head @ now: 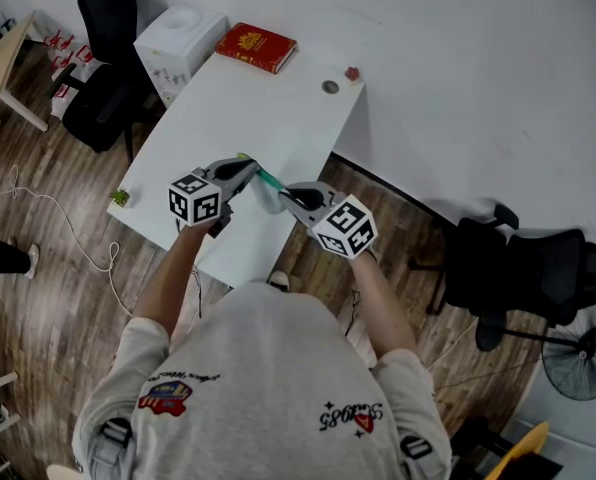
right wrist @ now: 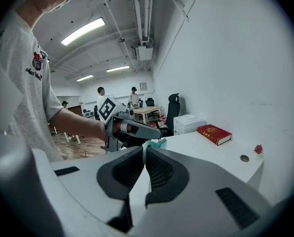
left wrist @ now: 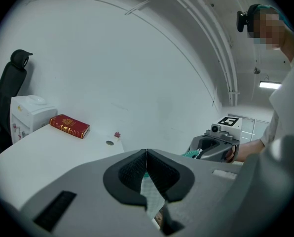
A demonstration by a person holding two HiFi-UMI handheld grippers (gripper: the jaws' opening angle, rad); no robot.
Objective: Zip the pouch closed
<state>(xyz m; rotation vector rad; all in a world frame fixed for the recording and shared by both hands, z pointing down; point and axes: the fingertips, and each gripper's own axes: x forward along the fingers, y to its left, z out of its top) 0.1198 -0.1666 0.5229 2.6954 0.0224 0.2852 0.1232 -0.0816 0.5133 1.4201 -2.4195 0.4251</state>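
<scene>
A whitish mesh pouch (head: 266, 190) with a teal-green zip edge hangs above the front part of the white table (head: 238, 108), stretched between my two grippers. My left gripper (head: 246, 168) is shut on one end of it; in the left gripper view pale mesh fabric (left wrist: 150, 194) is pinched between the closed pads (left wrist: 132, 174). My right gripper (head: 290, 197) is shut on the other end, and in the right gripper view white fabric (right wrist: 138, 191) runs down between its pads (right wrist: 159, 169), with the teal edge (right wrist: 155, 143) just beyond. The zip pull is hidden.
A red book (head: 256, 46), a white box-shaped appliance (head: 180, 40), a small round disc (head: 330, 86) and a tiny red ornament (head: 352, 72) sit at the table's far end. A small green thing (head: 121, 197) lies at its left corner. Black office chairs (head: 106, 68) (head: 523, 268) flank the table.
</scene>
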